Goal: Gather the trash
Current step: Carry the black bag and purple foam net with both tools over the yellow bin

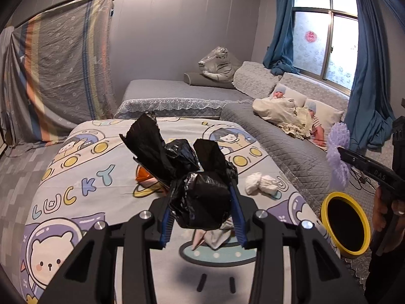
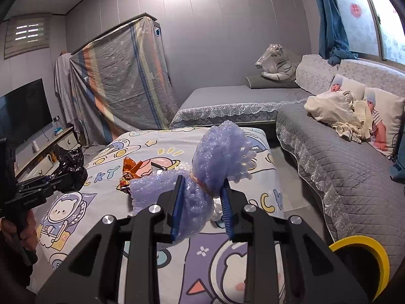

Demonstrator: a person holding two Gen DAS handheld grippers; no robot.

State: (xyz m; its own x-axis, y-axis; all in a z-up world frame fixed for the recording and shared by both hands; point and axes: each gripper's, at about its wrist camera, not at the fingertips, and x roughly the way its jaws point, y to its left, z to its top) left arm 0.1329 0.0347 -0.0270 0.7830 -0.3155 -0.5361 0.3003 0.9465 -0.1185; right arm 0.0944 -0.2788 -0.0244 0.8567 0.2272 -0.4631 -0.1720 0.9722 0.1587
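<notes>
My left gripper (image 1: pixel 201 202) is shut on a crumpled black plastic bag (image 1: pixel 192 177), held above the cartoon-print bedspread (image 1: pixel 83 177). My right gripper (image 2: pixel 201 195) is shut on a purple foam net wrap (image 2: pixel 217 152) tied with a rubber band; it also shows in the left wrist view (image 1: pixel 338 152). A yellow-rimmed bin (image 1: pixel 345 224) stands low at the right of the bed, and its rim shows in the right wrist view (image 2: pixel 364 253). White crumpled tissue (image 1: pixel 262 183), an orange wrapper (image 2: pixel 133 168) and a small scrap (image 1: pixel 212 238) lie on the bedspread.
A grey quilted sofa (image 2: pixel 341 167) with baby-print pillows and a cream blanket (image 2: pixel 334 111) runs along the right. A toy tiger (image 2: pixel 278 65) sits at the back. A sheet-covered cabinet (image 2: pixel 119 83) and a TV (image 2: pixel 22 114) stand left.
</notes>
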